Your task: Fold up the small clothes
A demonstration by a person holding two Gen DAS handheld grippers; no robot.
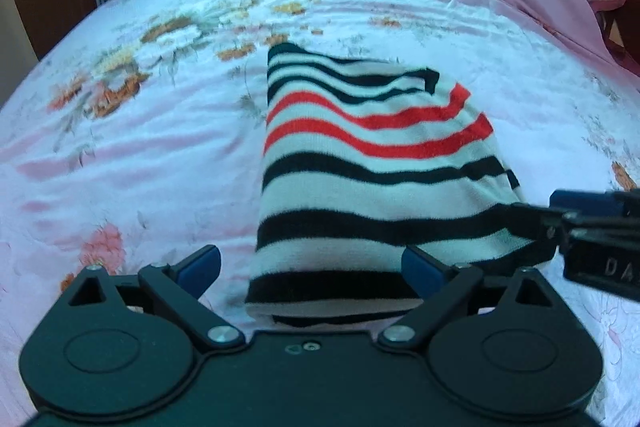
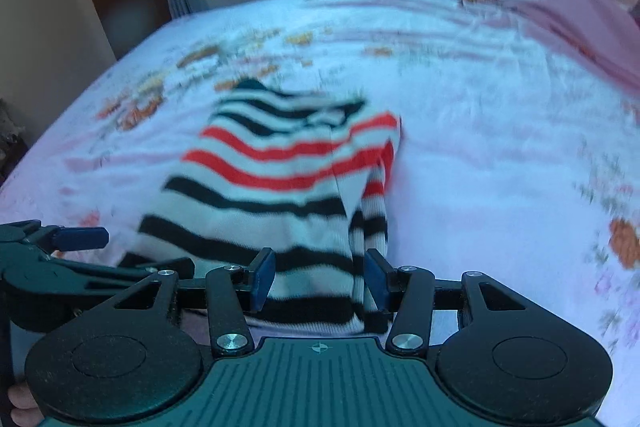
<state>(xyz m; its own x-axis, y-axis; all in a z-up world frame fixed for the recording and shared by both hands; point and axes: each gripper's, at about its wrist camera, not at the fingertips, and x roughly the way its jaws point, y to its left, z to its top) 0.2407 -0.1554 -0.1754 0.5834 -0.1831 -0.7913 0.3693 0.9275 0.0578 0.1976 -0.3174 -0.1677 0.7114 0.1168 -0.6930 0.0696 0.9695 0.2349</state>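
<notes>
Striped top (image 1: 360, 163) folded on bed (image 1: 160, 147), near hem between wide-open left tongs (image 1: 310, 267); right tongs (image 2: 320, 279) half-open astride its edge, untouching. Risk: snagging pads, undoing fold on withdrawal.

The striped top (image 1: 360, 163) is soft, fuzzy knit cloth. The flowery bed sheet (image 1: 160, 131) is smooth, slightly shiny cloth.
</notes>
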